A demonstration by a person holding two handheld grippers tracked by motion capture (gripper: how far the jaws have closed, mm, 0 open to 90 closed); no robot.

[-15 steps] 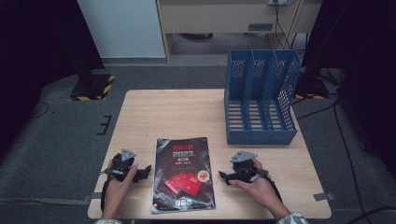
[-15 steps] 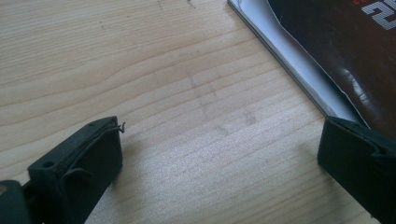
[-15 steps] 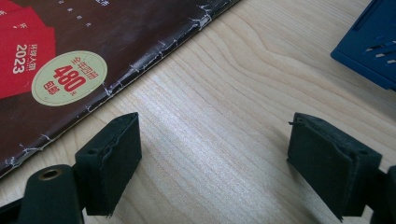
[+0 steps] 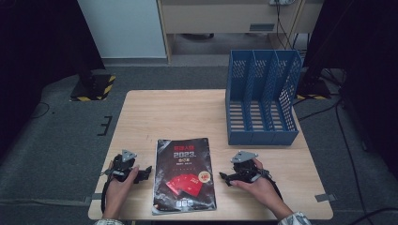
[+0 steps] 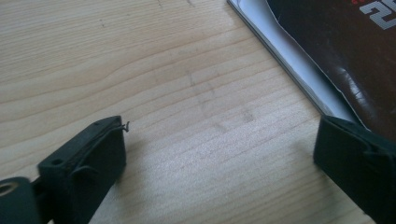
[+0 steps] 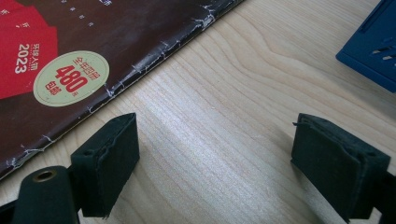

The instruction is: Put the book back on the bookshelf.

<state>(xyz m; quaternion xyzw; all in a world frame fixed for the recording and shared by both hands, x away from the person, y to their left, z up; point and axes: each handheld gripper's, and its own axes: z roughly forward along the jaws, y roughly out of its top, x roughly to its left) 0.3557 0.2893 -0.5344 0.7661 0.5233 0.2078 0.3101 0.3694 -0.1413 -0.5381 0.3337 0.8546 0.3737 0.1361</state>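
Note:
A dark magazine (image 4: 184, 173) with red cover art and "2023" lies flat near the table's front edge, between my two hands. My left gripper (image 4: 146, 171) rests on the wood just left of it, jaws wide open over bare table, with the magazine's page edge (image 5: 299, 70) beside one jaw. My right gripper (image 4: 224, 178) sits on the table just right of the magazine, open too, nothing between its jaws. Its view shows the worn spine edge (image 6: 154, 60) and a round "480" sticker (image 6: 71, 78). A blue file rack (image 4: 261, 96) with three slots stands at the back right.
The wooden table (image 4: 169, 115) has bare room behind the magazine. A corner of the blue rack (image 6: 373, 46) lies ahead of my right gripper. Dark floor surrounds the table, with a white cabinet (image 4: 123, 28) and black stands beyond it.

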